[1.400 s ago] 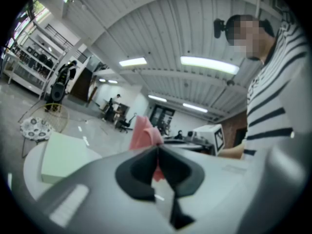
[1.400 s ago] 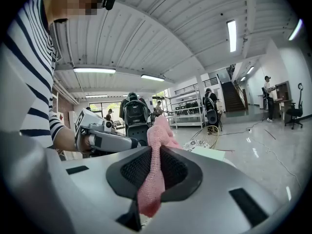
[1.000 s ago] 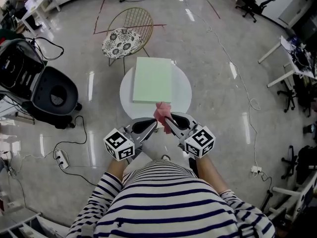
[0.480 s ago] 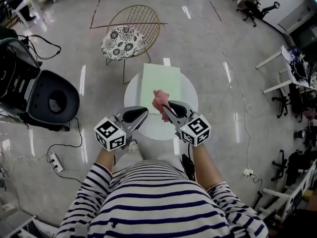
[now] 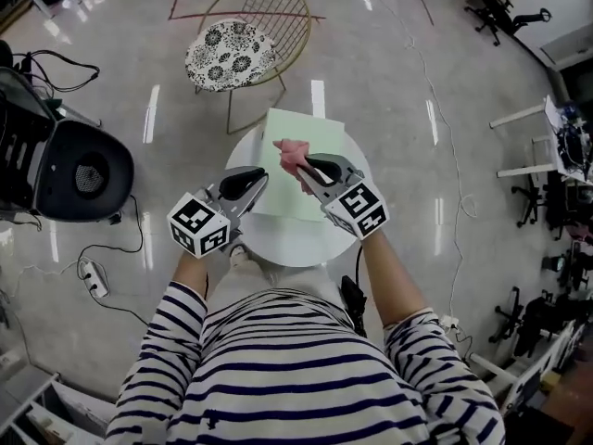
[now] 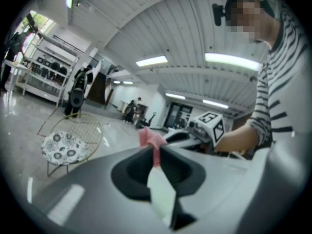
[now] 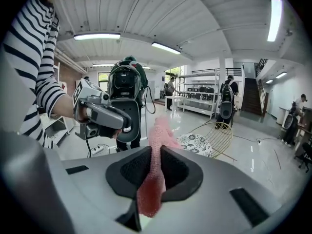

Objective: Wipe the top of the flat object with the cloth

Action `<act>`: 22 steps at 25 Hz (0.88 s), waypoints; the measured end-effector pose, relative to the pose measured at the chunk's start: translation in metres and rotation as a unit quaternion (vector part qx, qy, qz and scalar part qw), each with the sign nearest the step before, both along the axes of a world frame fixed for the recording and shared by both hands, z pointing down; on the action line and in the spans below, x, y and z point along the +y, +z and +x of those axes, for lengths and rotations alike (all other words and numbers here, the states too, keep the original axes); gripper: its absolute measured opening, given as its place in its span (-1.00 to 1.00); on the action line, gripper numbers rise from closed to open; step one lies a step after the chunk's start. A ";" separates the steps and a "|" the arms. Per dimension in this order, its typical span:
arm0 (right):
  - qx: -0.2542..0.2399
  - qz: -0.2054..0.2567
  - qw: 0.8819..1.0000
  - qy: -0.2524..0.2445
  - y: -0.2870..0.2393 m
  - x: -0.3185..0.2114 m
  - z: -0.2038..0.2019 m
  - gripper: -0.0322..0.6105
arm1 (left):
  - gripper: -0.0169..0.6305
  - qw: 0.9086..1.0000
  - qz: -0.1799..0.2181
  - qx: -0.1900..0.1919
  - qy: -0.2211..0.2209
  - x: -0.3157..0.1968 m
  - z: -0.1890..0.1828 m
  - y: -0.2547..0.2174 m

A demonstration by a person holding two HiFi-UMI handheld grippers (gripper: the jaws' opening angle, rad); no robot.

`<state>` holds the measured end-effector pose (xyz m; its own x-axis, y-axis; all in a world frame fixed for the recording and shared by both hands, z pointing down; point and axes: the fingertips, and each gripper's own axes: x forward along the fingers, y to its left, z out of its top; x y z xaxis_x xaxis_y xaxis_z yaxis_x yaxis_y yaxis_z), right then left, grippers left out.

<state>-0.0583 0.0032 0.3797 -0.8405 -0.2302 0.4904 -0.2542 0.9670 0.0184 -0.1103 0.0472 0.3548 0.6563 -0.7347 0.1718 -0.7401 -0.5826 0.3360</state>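
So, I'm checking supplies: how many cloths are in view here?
1: a pink cloth, pinched in the right gripper over the green flat object on the round table. No other shows; one could be hidden.

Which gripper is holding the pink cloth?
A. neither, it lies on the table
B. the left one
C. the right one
C: the cloth is pinched between the jaws of the right gripper.
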 end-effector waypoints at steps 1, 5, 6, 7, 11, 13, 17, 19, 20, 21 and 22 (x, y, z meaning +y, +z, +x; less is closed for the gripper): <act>0.004 -0.004 1.000 -0.008 0.006 -0.009 -0.002 -0.75 | -0.84 1.000 -0.001 0.002 -0.014 -0.010 -0.001 0.002; 0.020 -0.029 0.999 -0.033 0.035 -0.044 -0.009 -0.75 | -0.84 0.999 -0.013 0.008 -0.045 -0.043 0.003 0.013; 0.026 -0.036 0.998 -0.039 0.045 -0.050 -0.011 -0.75 | -0.84 0.999 -0.018 0.006 -0.048 -0.049 0.004 0.018; 0.032 -0.042 0.998 -0.045 0.055 -0.054 -0.014 -0.75 | -0.84 0.998 -0.023 0.004 -0.052 -0.053 0.005 0.023; 0.075 -0.034 0.993 -0.080 0.100 -0.067 -0.025 -0.75 | -0.84 0.996 -0.044 0.003 -0.071 -0.063 0.005 0.044; 0.103 -0.014 0.990 -0.097 0.121 -0.078 -0.030 -0.75 | -0.84 0.996 -0.052 0.005 -0.079 -0.070 0.004 0.055; 0.159 0.002 0.980 -0.119 0.161 -0.094 -0.035 -0.75 | -0.84 0.994 -0.068 0.010 -0.089 -0.077 -0.004 0.072; 0.171 -0.018 0.977 -0.122 0.175 -0.097 -0.036 -0.72 | -0.84 0.993 -0.074 0.011 -0.090 -0.080 -0.008 0.079; 0.170 -0.031 0.978 -0.120 0.178 -0.098 -0.037 -0.52 | -0.84 0.993 -0.076 0.011 -0.090 -0.082 -0.009 0.082; 0.162 -0.045 0.979 -0.118 0.177 -0.100 -0.038 -0.38 | -0.84 0.993 -0.077 0.010 -0.088 -0.085 -0.009 0.084; 0.150 -0.059 0.980 -0.114 0.173 -0.100 -0.038 -0.30 | -0.84 0.993 -0.078 0.009 -0.086 -0.087 -0.009 0.086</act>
